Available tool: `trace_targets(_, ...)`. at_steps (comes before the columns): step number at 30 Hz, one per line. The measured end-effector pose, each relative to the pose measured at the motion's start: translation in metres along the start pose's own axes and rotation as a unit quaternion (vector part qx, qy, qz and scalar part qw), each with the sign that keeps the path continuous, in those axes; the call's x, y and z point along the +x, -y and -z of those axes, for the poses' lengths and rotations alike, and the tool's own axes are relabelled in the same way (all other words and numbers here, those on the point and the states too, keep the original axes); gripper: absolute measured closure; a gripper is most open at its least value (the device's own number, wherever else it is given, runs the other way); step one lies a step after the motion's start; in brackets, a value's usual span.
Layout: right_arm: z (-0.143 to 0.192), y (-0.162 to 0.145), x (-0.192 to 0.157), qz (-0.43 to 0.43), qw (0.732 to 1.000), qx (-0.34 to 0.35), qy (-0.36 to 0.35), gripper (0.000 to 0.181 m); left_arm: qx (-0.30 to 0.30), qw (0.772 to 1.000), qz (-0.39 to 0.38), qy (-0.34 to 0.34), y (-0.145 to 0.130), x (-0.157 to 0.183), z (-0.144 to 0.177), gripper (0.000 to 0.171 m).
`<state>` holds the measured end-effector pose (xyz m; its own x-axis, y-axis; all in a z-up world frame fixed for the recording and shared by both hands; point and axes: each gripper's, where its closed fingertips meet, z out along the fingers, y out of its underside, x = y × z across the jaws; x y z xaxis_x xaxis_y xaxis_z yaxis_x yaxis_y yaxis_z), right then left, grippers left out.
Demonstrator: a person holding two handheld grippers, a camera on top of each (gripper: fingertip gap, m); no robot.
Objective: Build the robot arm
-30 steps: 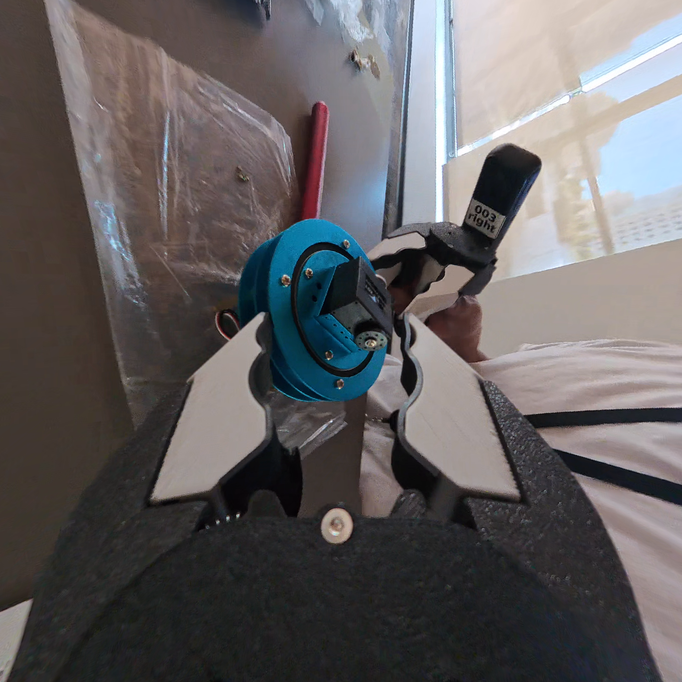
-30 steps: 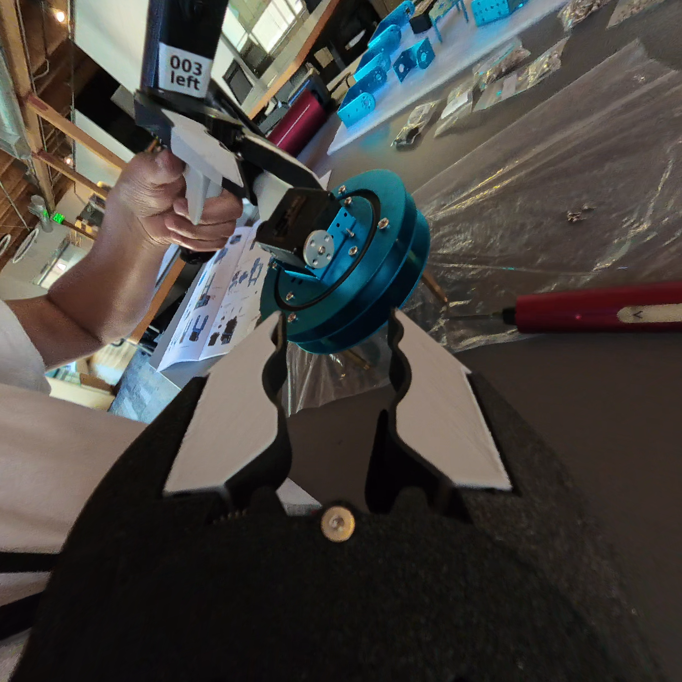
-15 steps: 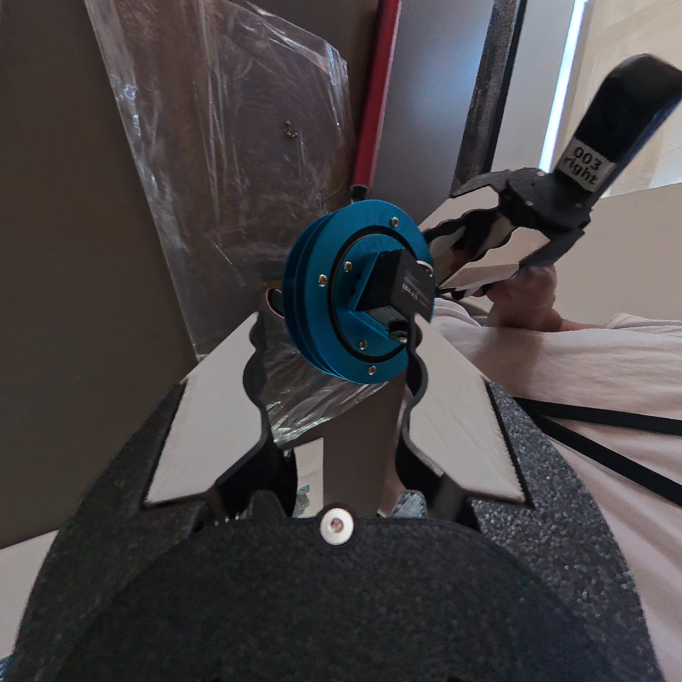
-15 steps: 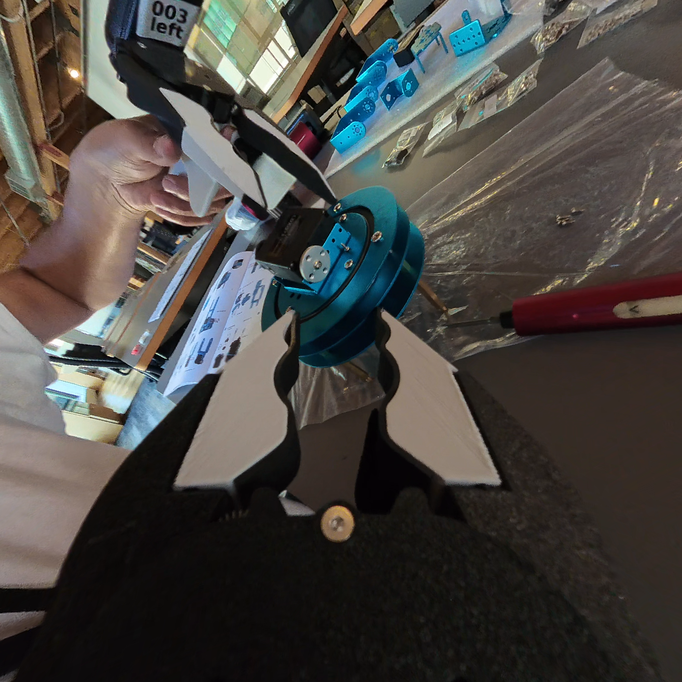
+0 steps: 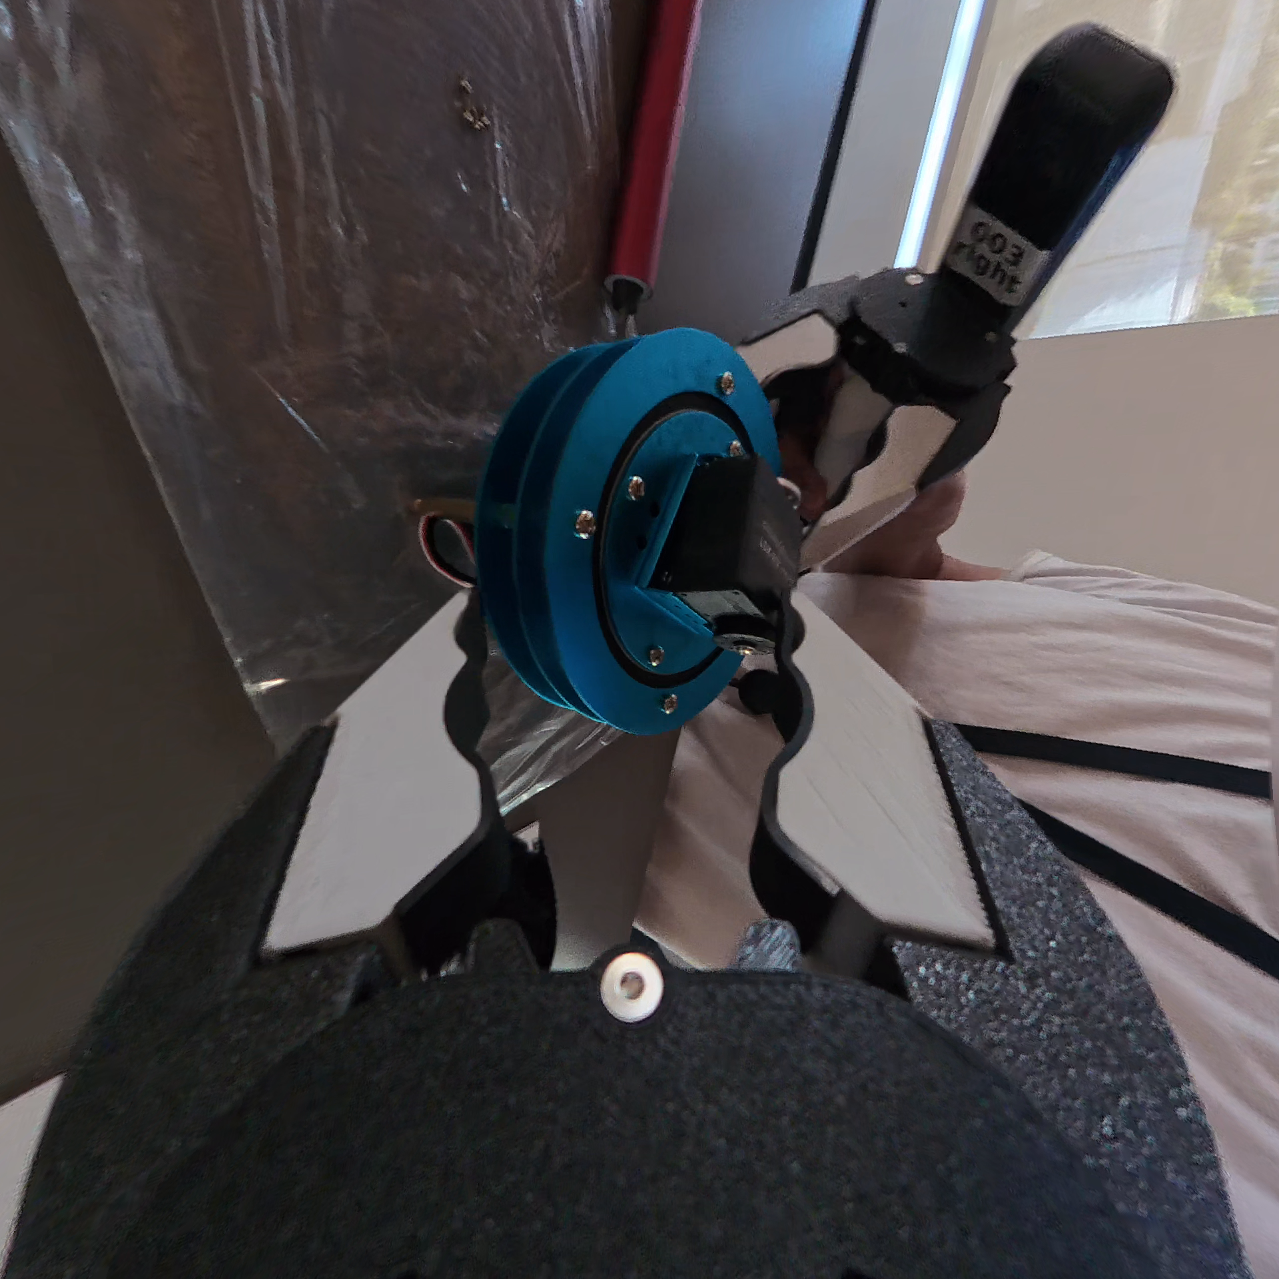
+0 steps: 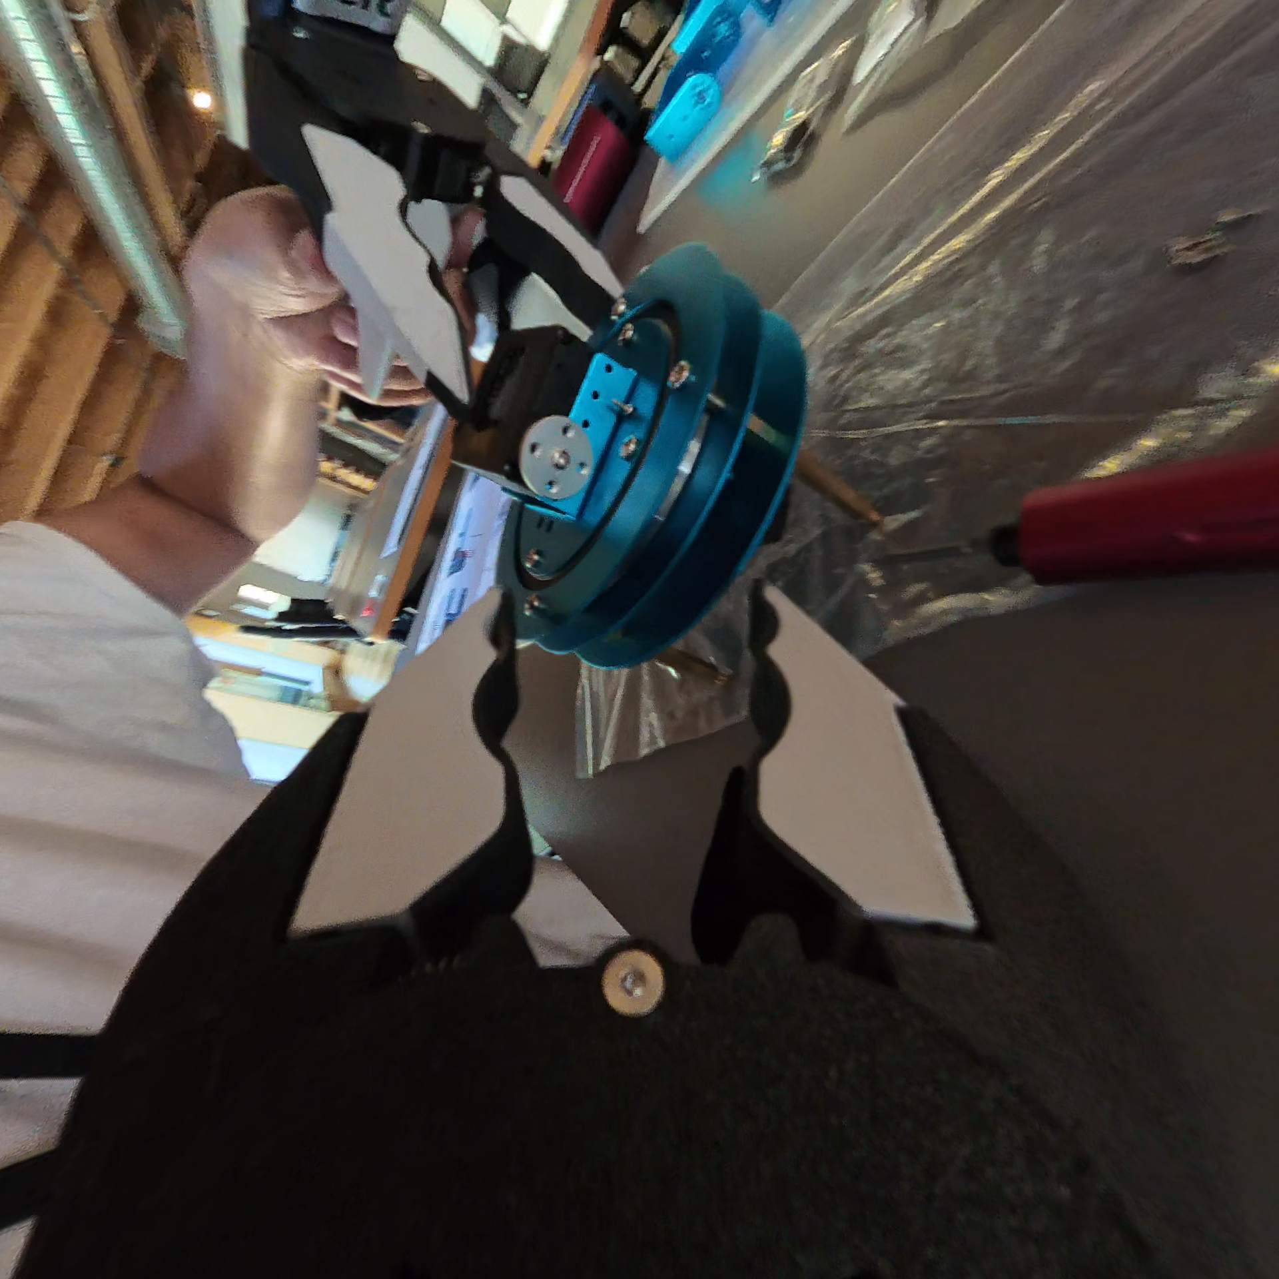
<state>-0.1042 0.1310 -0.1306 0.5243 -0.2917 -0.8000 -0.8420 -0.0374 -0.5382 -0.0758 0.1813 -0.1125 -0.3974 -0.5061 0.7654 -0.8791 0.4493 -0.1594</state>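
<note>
A blue assembly of stacked round discs (image 5: 554,554) with a black servo (image 5: 733,526) on its face is held in the air. My left gripper (image 5: 630,609) is shut on it, with one finger at the back disc's rim and the other against the servo. My right gripper (image 6: 630,602) is open; its jaws stand around the lower rim of the discs (image 6: 692,484). The left gripper (image 6: 533,346) also shows in the right wrist view, with a fingertip on the servo (image 6: 505,374). In the left wrist view the right gripper's fingers (image 5: 893,457) reach in behind the discs.
A red-handled screwdriver (image 6: 1142,519) lies on the dark table (image 6: 1073,796) beside a clear plastic sheet (image 6: 1038,277) that carries small screws (image 6: 1197,246). Blue metal parts (image 6: 692,111) and a printed sheet (image 6: 470,540) lie farther off. A person's hand (image 6: 263,311) and white shirt (image 5: 1038,692) are close.
The right gripper's jaws have parted wider around the disc rim. The assembly has turned more edge-on to the right gripper. It stays steady between the left gripper's fingers.
</note>
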Motion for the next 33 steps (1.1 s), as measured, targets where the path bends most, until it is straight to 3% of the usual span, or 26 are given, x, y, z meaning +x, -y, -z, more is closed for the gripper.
trace_targets(1,-0.004,0.0,-0.001,-0.007,1.0,0.0,0.011,0.124,0.0,1.0,0.002,-0.008,0.0,0.001,-0.001,0.088)
trace_targets(8,-0.011,0.005,-0.017,-0.038,0.998,-0.007,0.056,0.142,0.04,0.999,-0.029,-0.023,-0.011,0.004,0.007,0.089)
trace_targets(12,-0.015,0.018,-0.032,0.039,0.998,-0.036,0.029,0.147,0.098,0.993,-0.062,-0.026,-0.026,0.008,0.013,0.09)
trace_targets(17,-0.028,0.032,-0.041,0.168,0.975,-0.147,-0.002,0.149,0.228,0.97,-0.073,-0.032,-0.032,0.002,0.019,0.088)
trace_targets(20,-0.033,0.039,-0.048,0.313,0.921,-0.233,-0.014,0.15,0.284,0.952,-0.117,0.005,-0.037,0.001,0.021,0.088)
trace_targets(23,-0.039,0.043,-0.047,0.432,0.85,-0.302,-0.019,0.15,0.323,0.936,-0.135,0.04,-0.037,-0.005,0.016,0.088)
trace_targets(27,-0.041,0.036,-0.031,0.547,0.749,-0.375,0.007,0.149,0.314,0.934,-0.138,0.099,-0.039,-0.021,-0.007,0.089)
trace_targets(33,-0.037,0.036,-0.021,0.583,0.705,-0.403,0.031,0.148,0.313,0.929,-0.14,0.135,-0.038,-0.027,-0.022,0.094)
